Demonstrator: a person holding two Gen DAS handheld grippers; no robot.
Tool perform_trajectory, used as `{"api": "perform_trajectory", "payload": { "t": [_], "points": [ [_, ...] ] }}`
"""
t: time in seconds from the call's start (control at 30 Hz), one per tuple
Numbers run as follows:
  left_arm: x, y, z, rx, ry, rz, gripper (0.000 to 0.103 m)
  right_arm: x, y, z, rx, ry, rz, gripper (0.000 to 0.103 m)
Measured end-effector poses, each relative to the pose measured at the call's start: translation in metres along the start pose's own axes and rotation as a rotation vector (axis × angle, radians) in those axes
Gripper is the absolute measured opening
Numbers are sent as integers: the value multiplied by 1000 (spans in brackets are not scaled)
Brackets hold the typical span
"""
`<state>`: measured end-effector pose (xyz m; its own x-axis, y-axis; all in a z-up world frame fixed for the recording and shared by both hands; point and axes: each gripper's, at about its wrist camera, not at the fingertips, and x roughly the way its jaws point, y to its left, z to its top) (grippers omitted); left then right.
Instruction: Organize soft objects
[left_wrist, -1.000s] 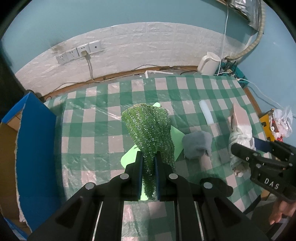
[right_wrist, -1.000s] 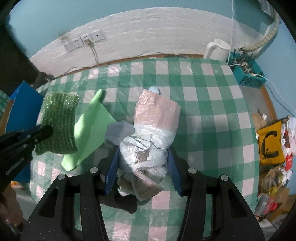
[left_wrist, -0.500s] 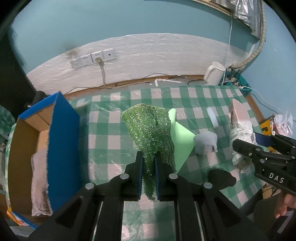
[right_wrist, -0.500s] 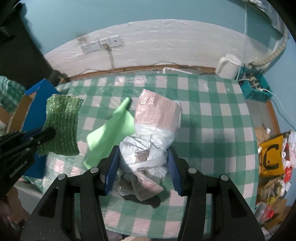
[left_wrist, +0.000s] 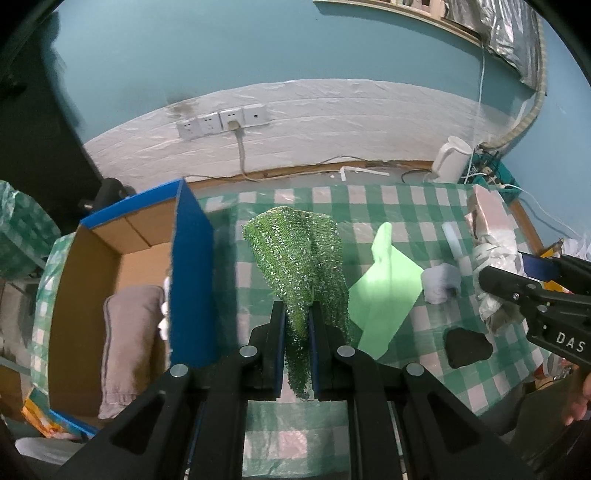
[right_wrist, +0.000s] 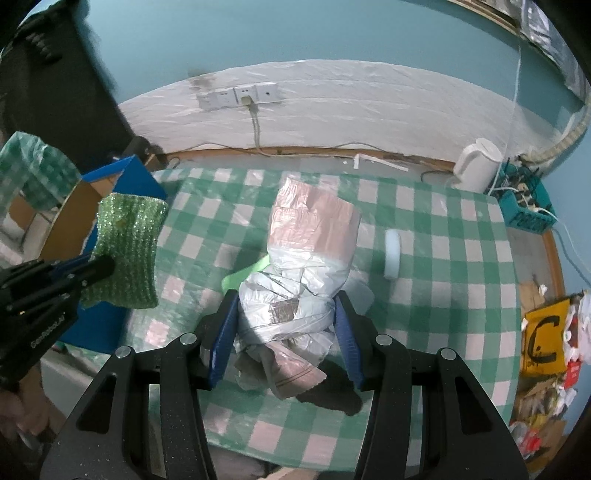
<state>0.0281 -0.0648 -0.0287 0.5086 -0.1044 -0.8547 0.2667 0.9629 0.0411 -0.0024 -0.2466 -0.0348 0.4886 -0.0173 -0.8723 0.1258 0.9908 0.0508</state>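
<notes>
At nine o'clock, one pillow (left_wrist: 129, 343) is already boxed (left_wrist: 192, 266). A green scourer (left_wrist: 299, 266) is pinched by the left gripper (left_wrist: 297, 321), a bag bundle (right_wrist: 299, 291) clamped by the right gripper (right_wrist: 286, 317). Sheet (left_wrist: 384, 295), grey cloth (left_wrist: 441, 282) and white roll (right_wrist: 392, 254) remain at three o'clock.

Hidden and cut-off parts

The green cloth (left_wrist: 299, 266) hides part of the light green sheet (left_wrist: 384, 295); the bag bundle (right_wrist: 299, 280) covers most of it in the right view, and the box (left_wrist: 110, 295) runs behind its blue flap.
</notes>
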Motion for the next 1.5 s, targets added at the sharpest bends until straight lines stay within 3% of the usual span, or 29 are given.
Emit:
{"api": "perform_trajectory", "payload": {
  "t": [0.8,1.5],
  "points": [
    [-30,91,-16,-158,-34,56,11,13,119,36,-180,-4,100,50],
    [-29,177,-44,-294,-8,144,11,41,232,51,-323,31,187,50]
  ]
}}
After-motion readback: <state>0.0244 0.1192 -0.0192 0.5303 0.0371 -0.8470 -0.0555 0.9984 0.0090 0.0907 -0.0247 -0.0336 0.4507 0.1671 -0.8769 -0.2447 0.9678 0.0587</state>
